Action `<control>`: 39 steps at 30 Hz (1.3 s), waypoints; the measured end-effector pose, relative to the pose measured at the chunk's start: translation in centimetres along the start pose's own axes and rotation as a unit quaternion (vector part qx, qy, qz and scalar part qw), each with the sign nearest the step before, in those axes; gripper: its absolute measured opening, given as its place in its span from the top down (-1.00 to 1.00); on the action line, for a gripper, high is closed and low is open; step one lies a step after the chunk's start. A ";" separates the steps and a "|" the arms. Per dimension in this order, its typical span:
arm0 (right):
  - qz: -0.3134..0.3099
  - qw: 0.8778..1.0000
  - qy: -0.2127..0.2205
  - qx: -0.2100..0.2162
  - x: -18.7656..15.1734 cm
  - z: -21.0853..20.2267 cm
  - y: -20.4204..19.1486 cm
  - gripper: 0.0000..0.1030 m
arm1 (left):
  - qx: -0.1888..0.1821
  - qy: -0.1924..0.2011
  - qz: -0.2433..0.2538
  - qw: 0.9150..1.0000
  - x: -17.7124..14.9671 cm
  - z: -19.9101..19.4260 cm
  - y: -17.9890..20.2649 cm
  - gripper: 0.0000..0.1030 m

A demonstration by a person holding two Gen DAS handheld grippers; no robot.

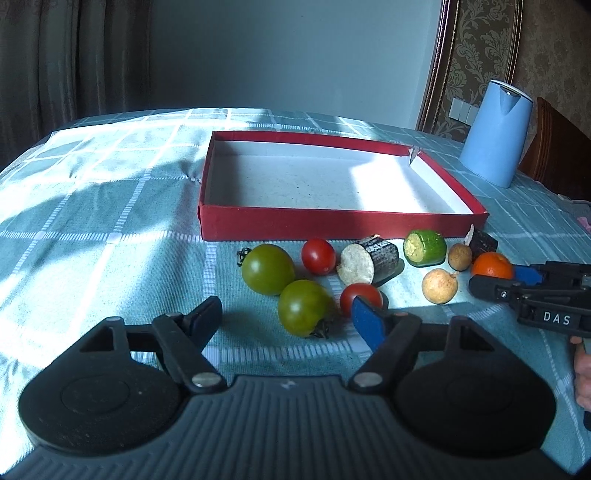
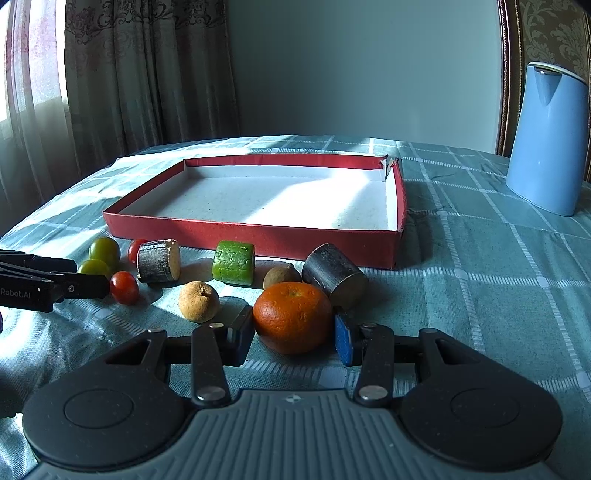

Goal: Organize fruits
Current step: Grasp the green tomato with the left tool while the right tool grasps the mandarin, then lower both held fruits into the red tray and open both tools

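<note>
both wrist views look low and close across the table, sharing the red tray and the fruit before it.

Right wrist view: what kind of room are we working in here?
Most likely a room in a home, perhaps a dining room. A checked tablecloth covers the table, patterned curtains hang by a window at the left, and a blue kettle stands near ornate wallpaper.

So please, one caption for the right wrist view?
Right tongs closed around an orange before an empty red tray.
</note>
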State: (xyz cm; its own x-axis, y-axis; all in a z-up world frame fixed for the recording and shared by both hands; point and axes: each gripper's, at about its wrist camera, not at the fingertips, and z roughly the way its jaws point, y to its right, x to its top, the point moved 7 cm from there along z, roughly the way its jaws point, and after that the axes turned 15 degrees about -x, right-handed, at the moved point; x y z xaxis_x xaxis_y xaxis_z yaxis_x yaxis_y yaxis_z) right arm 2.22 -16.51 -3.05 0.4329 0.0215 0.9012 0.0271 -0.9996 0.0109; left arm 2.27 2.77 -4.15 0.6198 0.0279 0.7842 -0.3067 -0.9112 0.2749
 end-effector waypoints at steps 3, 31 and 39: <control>-0.001 1.000 0.000 0.000 0.0 0.0 0.0 0.15 | 0.002 0.002 0.012 1.000 -0.1 -0.2 1.1 0.02; 0.000 0.997 0.072 -0.026 0.9 -2.1 0.2 0.16 | -0.049 0.089 -0.002 0.995 3.6 -1.1 2.3 0.43; -0.028 0.994 0.090 -0.052 3.1 -1.2 0.1 0.16 | -0.004 0.085 0.004 0.996 6.7 2.3 1.8 0.43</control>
State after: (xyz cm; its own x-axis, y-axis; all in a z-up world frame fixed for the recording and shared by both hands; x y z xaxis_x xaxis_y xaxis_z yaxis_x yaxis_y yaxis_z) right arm 2.44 -16.60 0.26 0.2646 0.0828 0.9608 -0.0498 -0.9938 0.0993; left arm 7.52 0.36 0.32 0.4861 0.0907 0.8692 -0.3177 -0.9082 0.2724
